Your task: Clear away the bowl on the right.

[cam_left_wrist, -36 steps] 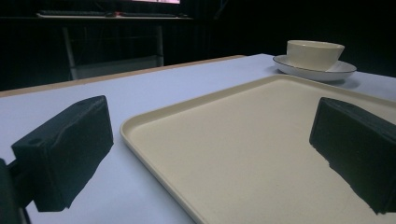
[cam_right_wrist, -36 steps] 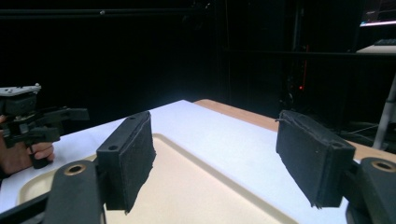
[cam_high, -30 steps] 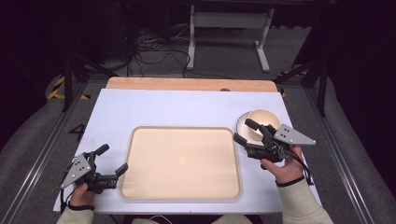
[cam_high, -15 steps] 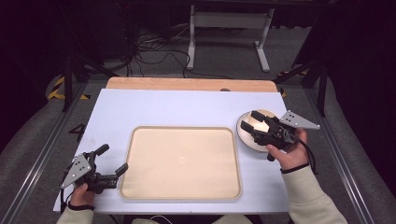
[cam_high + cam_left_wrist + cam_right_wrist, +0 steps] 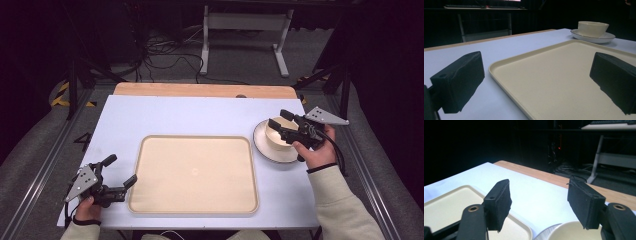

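Nearest, at the table's (image 5: pixel 165 112) near left corner, the left gripper (image 5: pixel 121 172) rests with jaws spread and nothing between them, pointing right at the tray's (image 5: pixel 194 172) near left edge. The tray lies flat mid-table, its long axis running left to right. Farther off at the right, a bowl (image 5: pixel 276 135) sits upright on a plate (image 5: pixel 280 154). The right gripper (image 5: pixel 277 118) hovers over the bowl, pointing left, jaws released, one on each side of the rim.
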